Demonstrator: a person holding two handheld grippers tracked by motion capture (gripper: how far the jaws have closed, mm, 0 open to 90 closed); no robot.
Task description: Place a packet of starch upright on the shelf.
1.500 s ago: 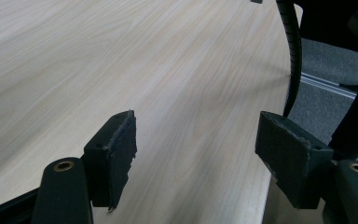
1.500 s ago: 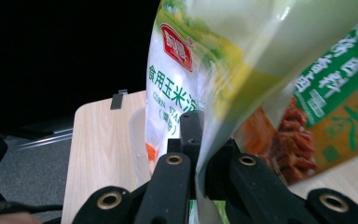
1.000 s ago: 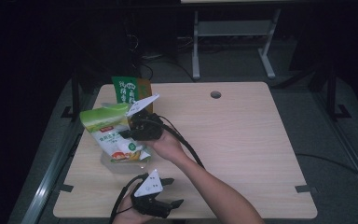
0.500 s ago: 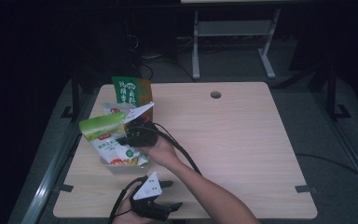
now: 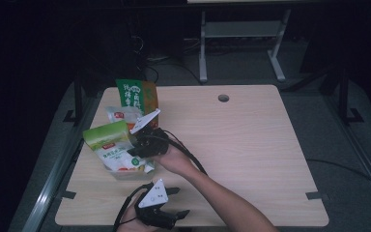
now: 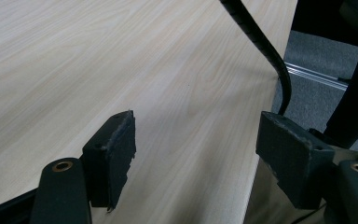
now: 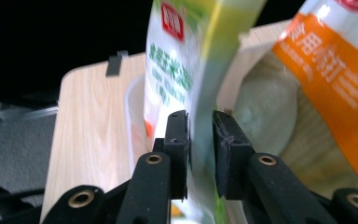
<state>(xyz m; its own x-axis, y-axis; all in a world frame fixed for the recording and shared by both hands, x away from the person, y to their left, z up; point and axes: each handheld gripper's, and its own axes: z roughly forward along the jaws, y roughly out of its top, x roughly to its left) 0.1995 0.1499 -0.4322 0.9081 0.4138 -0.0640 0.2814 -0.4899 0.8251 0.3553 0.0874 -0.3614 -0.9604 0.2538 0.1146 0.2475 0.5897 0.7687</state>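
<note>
Work in hand: the right gripper [image 5: 136, 143] is handling a green-topped snack bag [image 5: 112, 147] at the left part of the table [image 5: 251, 145], apparently setting it into a clear container [image 5: 125, 171] lying under it.

Right gripper state: its jaws have just been opening; in the right gripper view the bag's edge [image 7: 200, 116] is standing between the pads with a small gap showing on each side, so the grip is judged as being let go rather than pressing.

Why held so: the bag is being kept upright by its side edge, likely so that its bottom is dropping into the container.

Bag relative to gripper: in the high view it is sitting at about 9 o'clock of the right gripper, touching or nearly touching the jaw tips.

Left gripper state: the left gripper [image 5: 162, 212] is resting open and empty at the near table edge, around 6 o'clock of the bag, well apart from it.

Neighbours: a green and orange bag [image 5: 136, 95] is standing at 12 o'clock of the held bag, with a small white packet [image 5: 121, 115] between them.
</note>
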